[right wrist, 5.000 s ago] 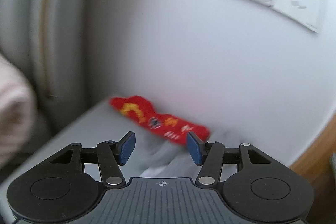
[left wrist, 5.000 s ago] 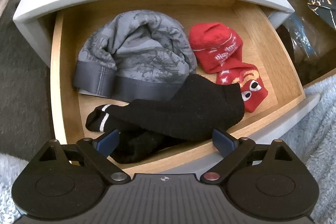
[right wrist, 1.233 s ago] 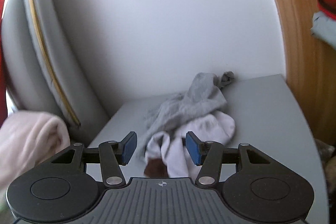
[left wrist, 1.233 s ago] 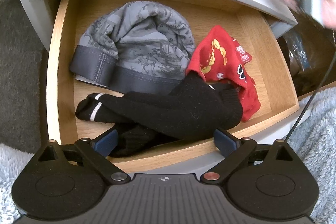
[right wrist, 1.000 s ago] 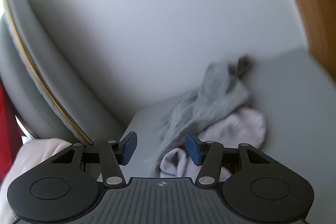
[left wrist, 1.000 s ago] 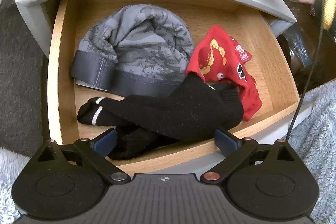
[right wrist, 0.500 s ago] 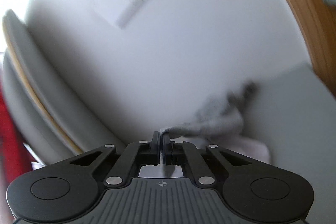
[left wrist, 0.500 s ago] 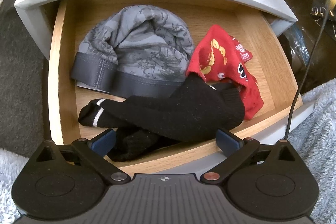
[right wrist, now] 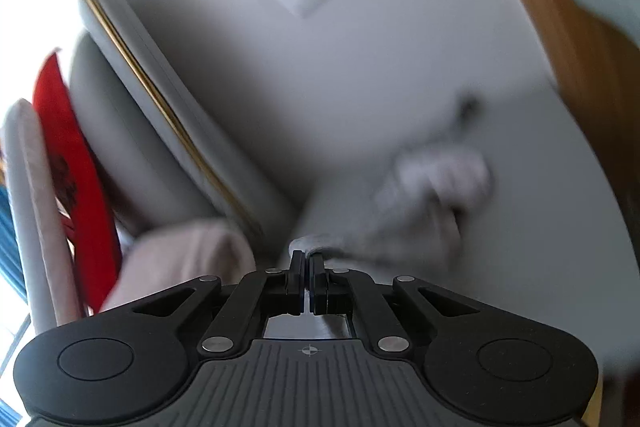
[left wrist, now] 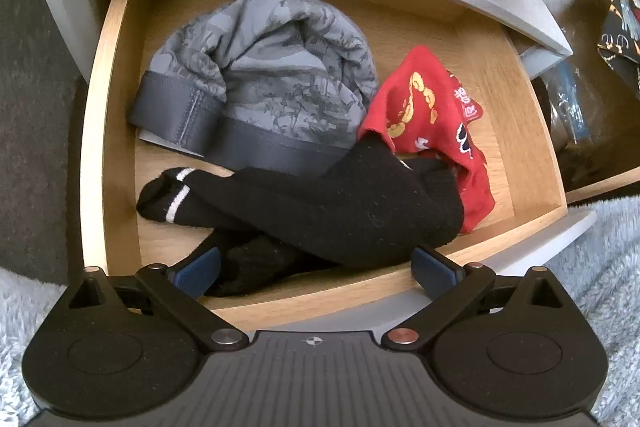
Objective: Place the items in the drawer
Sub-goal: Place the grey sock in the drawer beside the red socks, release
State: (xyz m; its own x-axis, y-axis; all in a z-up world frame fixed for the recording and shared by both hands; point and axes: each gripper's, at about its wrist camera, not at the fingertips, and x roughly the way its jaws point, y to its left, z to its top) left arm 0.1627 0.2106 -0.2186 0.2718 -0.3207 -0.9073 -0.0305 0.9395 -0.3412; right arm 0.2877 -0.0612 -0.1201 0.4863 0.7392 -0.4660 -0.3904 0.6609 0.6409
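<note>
Between right claw (right wrist: 307, 279) pads, grey sock (right wrist: 400, 227)

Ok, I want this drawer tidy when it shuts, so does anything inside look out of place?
Mostly loose clutter. The black socks lie crossed in a heap against the drawer front, overlapping the grey patterned garment and the crumpled red sock. Nothing hangs over the rim and nothing looks damaged.
</note>
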